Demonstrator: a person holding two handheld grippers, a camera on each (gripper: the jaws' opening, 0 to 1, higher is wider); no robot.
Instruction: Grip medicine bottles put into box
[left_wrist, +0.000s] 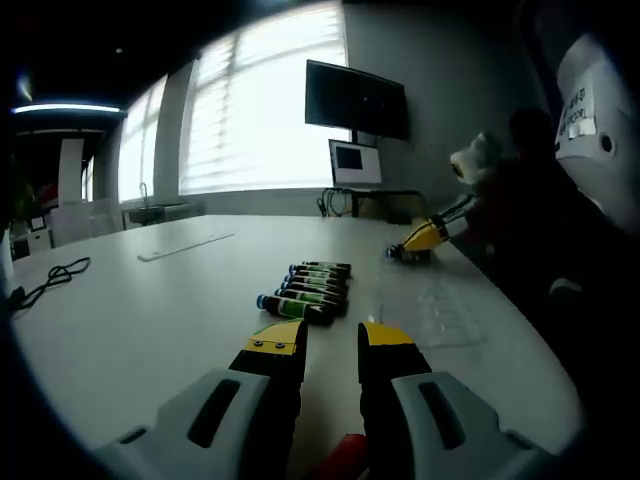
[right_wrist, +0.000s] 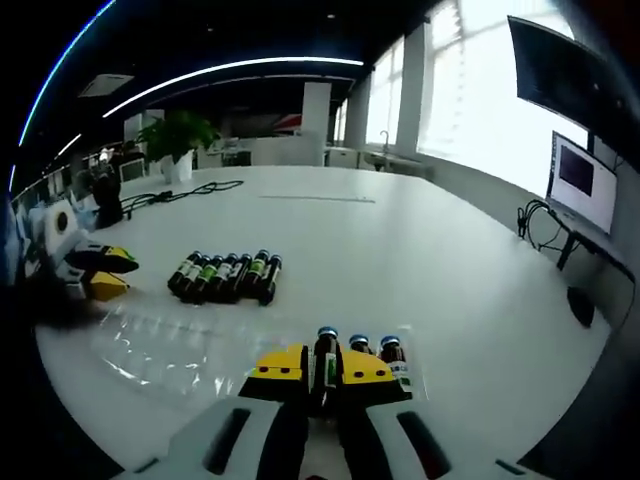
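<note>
Up close, the right gripper (right_wrist: 325, 372) has its yellow-tipped jaws closed on a dark medicine bottle (right_wrist: 325, 362), cap pointing away, held low over a clear plastic box (right_wrist: 405, 345) at the near edge of the white table (right_wrist: 430, 260). Two more bottles (right_wrist: 375, 350) already lie side by side in that box, so this one appears bound for the slot beside them. Across the table the left gripper (left_wrist: 330, 340) hangs with its jaws apart and nothing between them, aimed at the row of remaining bottles (left_wrist: 312, 285) just ahead, seemingly lined up for the next pick. The row lies neatly, caps all one way, within easy reach of either hand. A clear tray (left_wrist: 450, 312) rests to one side of it. Farther off, a black cable (left_wrist: 55, 275) trails across the tabletop, and a dark wall screen (left_wrist: 355, 98) hangs beside bright windows.
</note>
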